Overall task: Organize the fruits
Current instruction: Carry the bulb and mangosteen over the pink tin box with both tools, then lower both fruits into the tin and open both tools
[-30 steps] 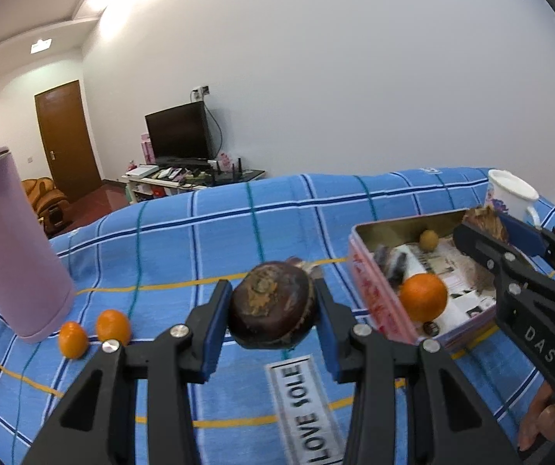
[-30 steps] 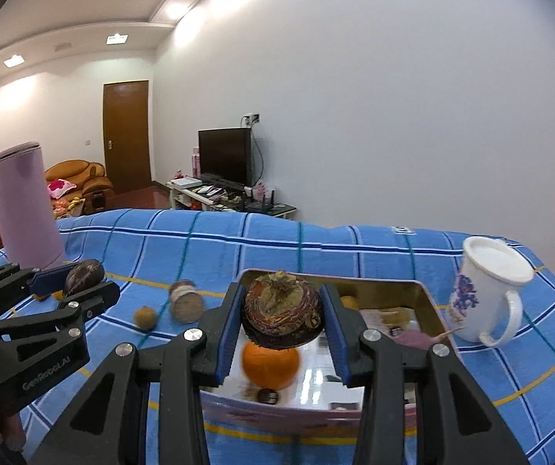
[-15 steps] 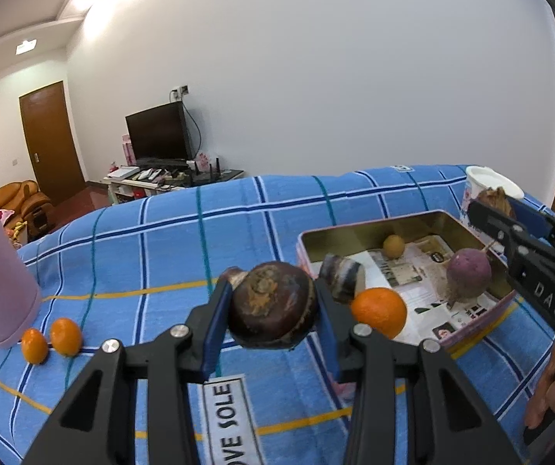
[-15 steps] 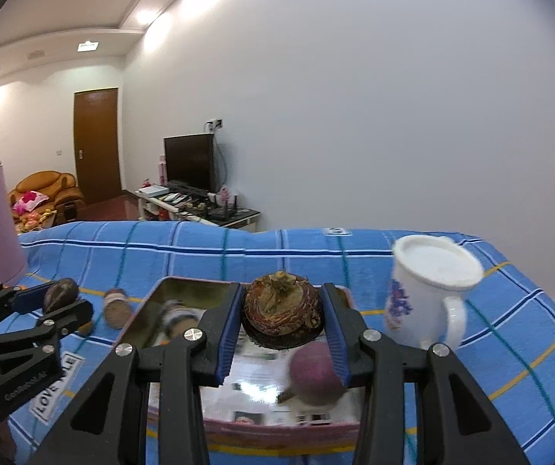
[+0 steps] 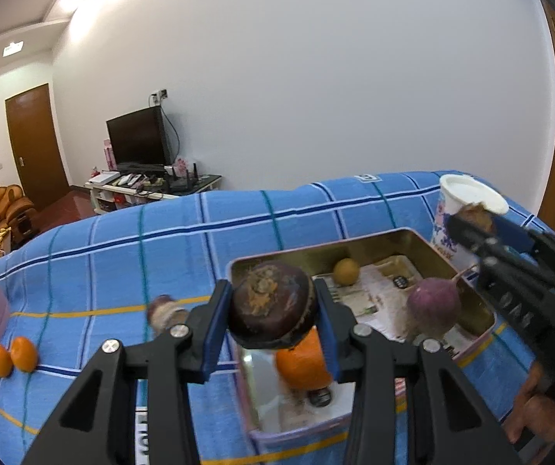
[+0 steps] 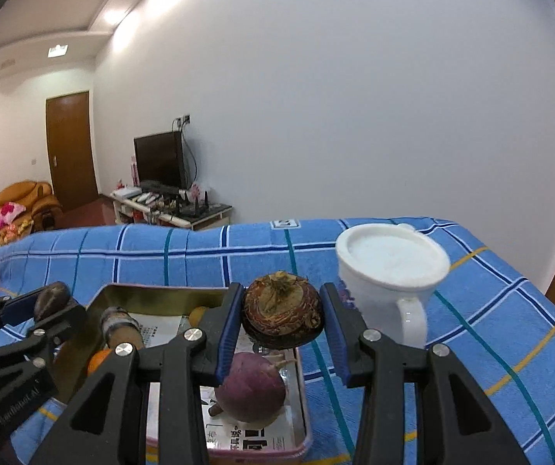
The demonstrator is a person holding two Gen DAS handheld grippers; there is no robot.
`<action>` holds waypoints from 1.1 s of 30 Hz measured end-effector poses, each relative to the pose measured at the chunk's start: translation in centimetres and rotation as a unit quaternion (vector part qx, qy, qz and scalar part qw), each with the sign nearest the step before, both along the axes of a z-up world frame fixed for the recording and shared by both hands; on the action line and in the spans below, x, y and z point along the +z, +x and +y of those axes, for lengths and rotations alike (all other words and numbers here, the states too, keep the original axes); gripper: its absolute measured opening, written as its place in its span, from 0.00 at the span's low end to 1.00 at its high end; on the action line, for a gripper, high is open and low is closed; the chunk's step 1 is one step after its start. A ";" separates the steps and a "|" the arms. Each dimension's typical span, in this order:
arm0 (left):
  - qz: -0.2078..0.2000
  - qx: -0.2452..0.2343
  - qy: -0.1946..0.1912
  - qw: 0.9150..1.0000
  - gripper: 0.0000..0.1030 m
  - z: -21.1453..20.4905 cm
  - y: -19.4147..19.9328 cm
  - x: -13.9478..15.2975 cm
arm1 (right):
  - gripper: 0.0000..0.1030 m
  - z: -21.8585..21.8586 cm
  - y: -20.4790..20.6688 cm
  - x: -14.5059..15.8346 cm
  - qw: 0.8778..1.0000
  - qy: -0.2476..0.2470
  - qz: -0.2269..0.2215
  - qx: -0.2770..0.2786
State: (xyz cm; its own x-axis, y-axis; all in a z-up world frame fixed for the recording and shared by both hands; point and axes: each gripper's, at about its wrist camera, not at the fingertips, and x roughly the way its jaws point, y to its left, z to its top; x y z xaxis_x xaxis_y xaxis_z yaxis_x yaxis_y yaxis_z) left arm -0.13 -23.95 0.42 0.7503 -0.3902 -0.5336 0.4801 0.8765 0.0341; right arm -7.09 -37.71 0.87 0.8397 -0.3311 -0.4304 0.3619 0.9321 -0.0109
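With each hand-held gripper (image 5: 273, 317) (image 6: 282, 319) pinching a dark mangosteen (image 5: 271, 310) (image 6: 282, 314) above the tin tray (image 5: 413, 238), we should lower both clear of the purple radish (image 6: 252, 385) before releasing.

Black gripper (image 5: 273, 325), blue pads (image 5: 215, 329)

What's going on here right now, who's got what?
A person holds two handheld tongs over a blue plaid cloth. The left tongs clamp a dark brown round fruit, and the right tongs clamp a similar brown fruit. Both hover at the open pink metal tin, which already contains an orange, a purple round root and a small yellow fruit. Two small oranges remain on the cloth.
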 end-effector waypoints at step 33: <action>0.059 0.031 0.034 0.997 0.42 -3.2 2.8 -2.9 | 0.41 0.8 6.3 -2.3 0.993 -0.020 0.109 0.045</action>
